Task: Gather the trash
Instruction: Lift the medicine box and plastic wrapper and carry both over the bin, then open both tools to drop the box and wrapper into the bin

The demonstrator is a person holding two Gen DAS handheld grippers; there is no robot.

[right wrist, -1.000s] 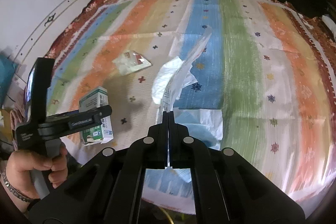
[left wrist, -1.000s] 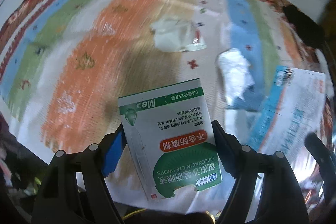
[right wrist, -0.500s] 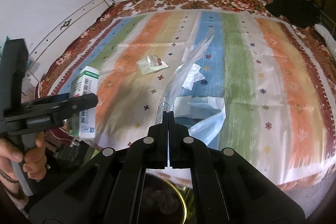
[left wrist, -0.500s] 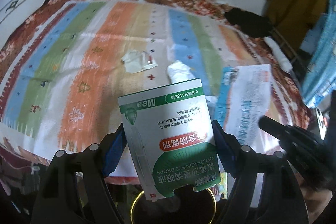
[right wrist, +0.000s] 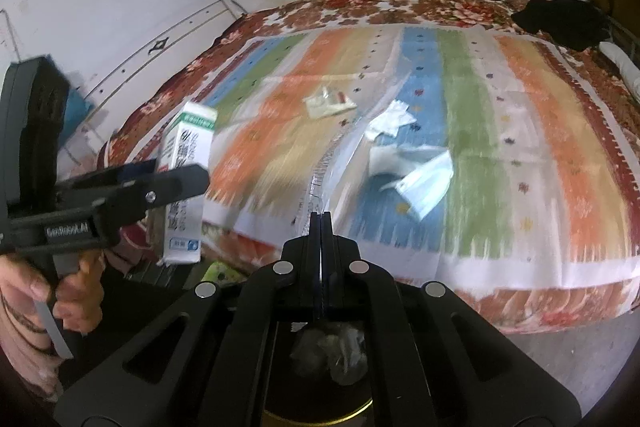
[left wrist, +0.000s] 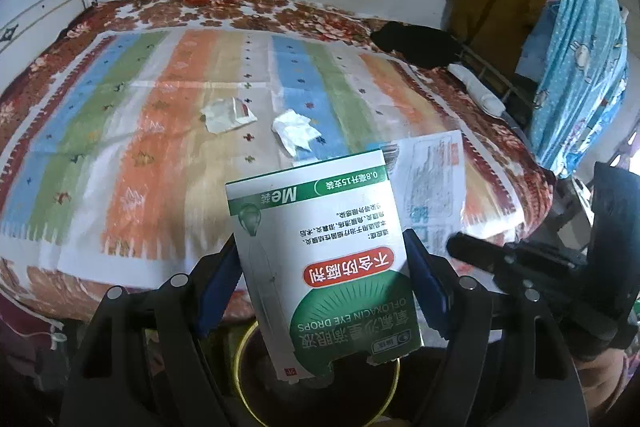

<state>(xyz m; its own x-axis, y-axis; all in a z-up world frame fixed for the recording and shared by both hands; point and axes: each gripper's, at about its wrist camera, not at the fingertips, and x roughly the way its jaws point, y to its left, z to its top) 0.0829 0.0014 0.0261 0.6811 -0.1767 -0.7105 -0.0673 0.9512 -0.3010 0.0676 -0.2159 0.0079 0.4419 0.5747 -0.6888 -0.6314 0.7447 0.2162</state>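
Over bin now, off the bed: left gripper clamping box, right gripper pinching bag. Ready for release, seemingly.

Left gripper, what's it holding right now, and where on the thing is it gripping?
The left gripper holds the eye drops box, clamped by its two long side faces near the lower end.
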